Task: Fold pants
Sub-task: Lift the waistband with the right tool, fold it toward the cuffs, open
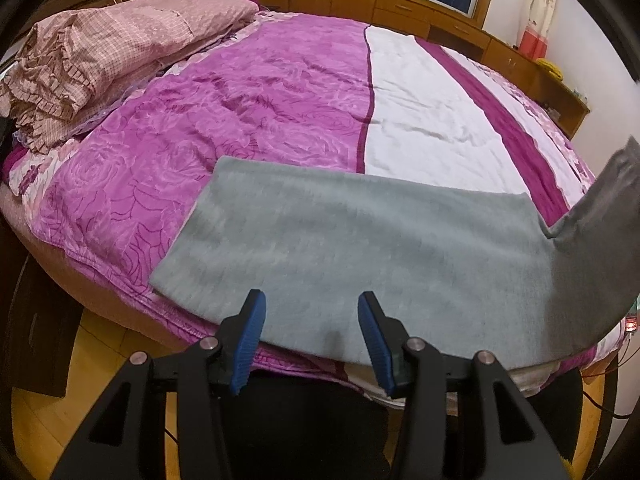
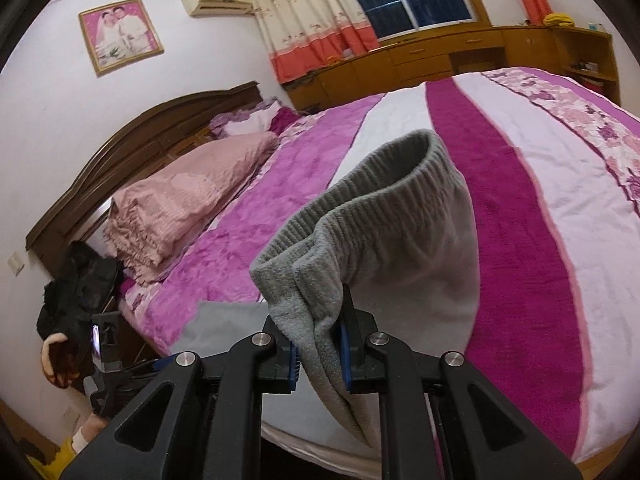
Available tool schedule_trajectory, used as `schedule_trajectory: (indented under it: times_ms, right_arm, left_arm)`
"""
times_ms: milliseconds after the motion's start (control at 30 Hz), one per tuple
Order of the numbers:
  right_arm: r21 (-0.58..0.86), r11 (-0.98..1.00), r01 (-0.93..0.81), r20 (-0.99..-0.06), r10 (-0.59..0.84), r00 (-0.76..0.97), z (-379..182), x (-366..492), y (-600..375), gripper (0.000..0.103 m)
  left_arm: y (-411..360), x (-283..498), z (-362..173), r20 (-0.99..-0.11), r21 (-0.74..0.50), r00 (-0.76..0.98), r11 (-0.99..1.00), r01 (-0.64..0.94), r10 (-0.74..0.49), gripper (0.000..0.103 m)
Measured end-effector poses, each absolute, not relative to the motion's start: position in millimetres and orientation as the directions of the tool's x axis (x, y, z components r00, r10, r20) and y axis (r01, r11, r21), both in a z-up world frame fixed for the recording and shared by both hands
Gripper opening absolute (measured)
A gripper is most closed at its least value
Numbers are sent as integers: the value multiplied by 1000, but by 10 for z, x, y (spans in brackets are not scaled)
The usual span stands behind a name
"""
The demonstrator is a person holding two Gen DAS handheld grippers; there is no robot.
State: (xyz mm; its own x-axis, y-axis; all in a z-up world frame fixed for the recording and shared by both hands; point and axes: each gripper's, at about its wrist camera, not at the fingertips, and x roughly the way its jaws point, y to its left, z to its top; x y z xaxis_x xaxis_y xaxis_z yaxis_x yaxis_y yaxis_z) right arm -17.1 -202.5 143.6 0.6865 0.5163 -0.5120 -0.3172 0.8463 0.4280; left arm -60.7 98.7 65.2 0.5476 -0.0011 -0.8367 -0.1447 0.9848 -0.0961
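Grey fleece pants (image 1: 360,248) lie flat along the near edge of the bed (image 1: 260,92). Their right end rises off the bed at the right edge of the left wrist view. My left gripper (image 1: 312,308) is open and empty, just above the pants' near edge. My right gripper (image 2: 320,332) is shut on the pants' ribbed end (image 2: 380,216) and holds it lifted above the bed (image 2: 520,184). The ribbed opening gapes upward. The flat part of the pants (image 2: 224,320) shows below left.
A folded pink quilt (image 1: 112,52) lies at the bed's head, also in the right wrist view (image 2: 184,208). Wooden cabinets (image 1: 400,8) run along the far wall under a window. A dark headboard (image 2: 140,140) and a black garment (image 2: 76,292) stand at left.
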Motion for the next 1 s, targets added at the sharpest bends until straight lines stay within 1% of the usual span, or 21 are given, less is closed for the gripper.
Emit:
schedule_trajectory:
  times_ms: [300, 433, 533, 800, 933, 967, 1000]
  right_arm:
    - [417, 814, -404, -530, 579, 620, 1397, -69, -1428, 8]
    - [403, 811, -424, -543, 584, 603, 1344, -12, -1168, 8]
    - [396, 809, -434, -564, 587, 581, 1233, 30, -965, 8]
    - [372, 808, -457, -664, 575, 478, 730, 131, -472, 9]
    - [361, 814, -454, -709, 556, 434, 510, 177, -317, 13]
    - [369, 810, -456, -714, 561, 419, 462, 182, -295, 15]
    - [375, 808, -455, -720, 563, 406, 414, 183, -284, 19]
  left_arm:
    - [1156, -643, 610, -836, -104, 549, 981, -163, 3, 51]
    - [1243, -611, 631, -836, -94, 549, 982, -164, 12, 51]
    - [1312, -595, 638, -835, -97, 550, 981, -165, 10, 51]
    - [1408, -610, 515, -845, -124, 535, 976, -177, -11, 51]
    - [1417, -626, 486, -844, -138, 536, 975, -177, -22, 50]
    - [1414, -630, 489, -842, -141, 538, 975, -174, -26, 51]
    - [1415, -637, 495, -840, -147, 541, 974, -171, -32, 51]
